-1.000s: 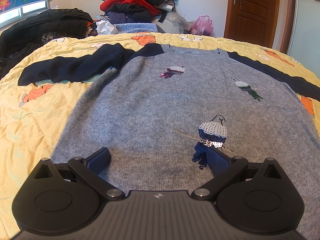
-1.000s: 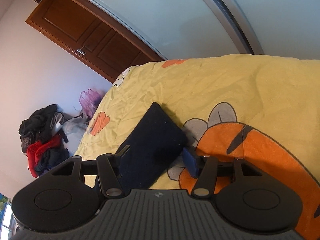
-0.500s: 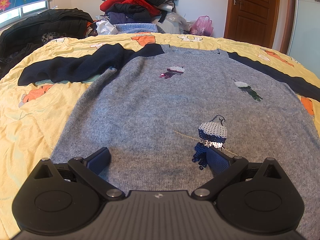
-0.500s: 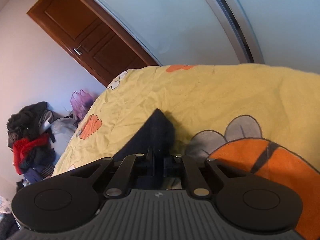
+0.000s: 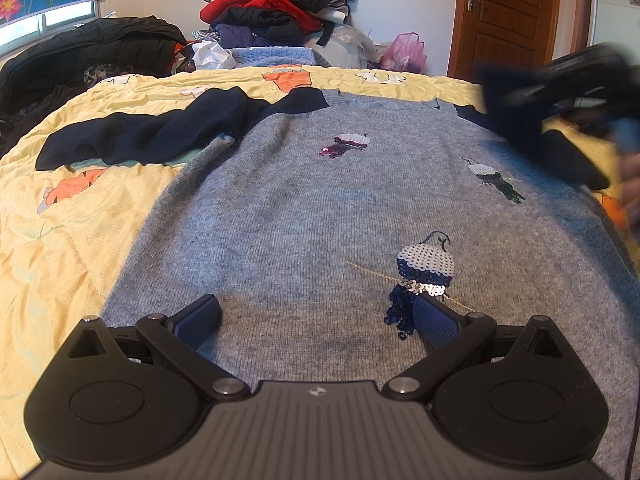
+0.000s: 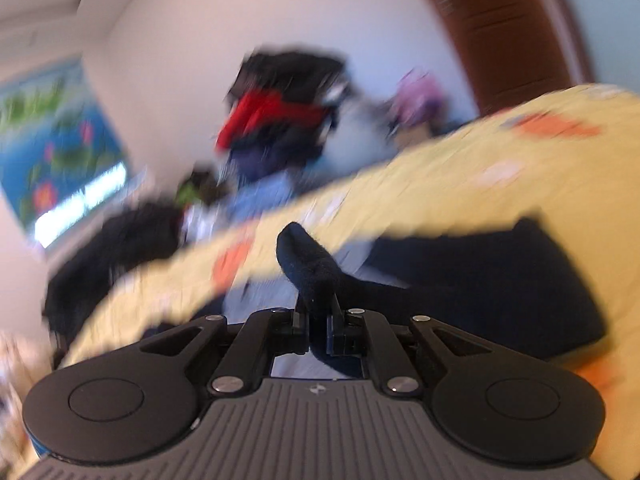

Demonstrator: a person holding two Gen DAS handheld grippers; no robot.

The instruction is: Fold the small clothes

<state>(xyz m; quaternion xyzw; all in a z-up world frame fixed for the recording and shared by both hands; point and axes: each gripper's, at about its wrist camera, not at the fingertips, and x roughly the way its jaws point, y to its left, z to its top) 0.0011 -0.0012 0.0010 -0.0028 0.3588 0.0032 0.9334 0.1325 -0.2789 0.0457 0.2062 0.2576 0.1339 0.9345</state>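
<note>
Your left gripper [image 5: 316, 320] is angled down over the hem end of the sweater [image 5: 340, 208], fingers [image 5: 198, 316] released and spread wide. Both blue pads rest low against the grey knit with nothing pinched between them. The right pad sits just beside the sequin patch [image 5: 424, 276].

The sweater lies flat on the bed [image 5: 80, 216], grey body face up, collar at the far end. Its far-left sleeve [image 5: 148, 136] lies spread out sideways on the yellow cover.

Your right gripper [image 6: 318, 320] has its fingers clenched on the other sleeve [image 6: 312, 264]. In the right wrist view the dark fabric bulges up out of the closed fingers and trails back to the right, where the rest of the sleeve drapes over the cover. That view is heavily motion-blurred, and the horizon is tilted, the bed edge rising to the right.

In the left wrist view your right gripper [image 5: 576, 84] shows as a dark blur at the upper right, held above the sweater's right shoulder, with the sleeve [image 5: 516, 120] lifted off the bed below it. Part of your hand [image 5: 632, 184] is at the right edge, too blurred to read its grip.

A clothes pile [image 5: 276, 12] stands beyond the bed, with a door [image 5: 508, 16] to its right.
</note>
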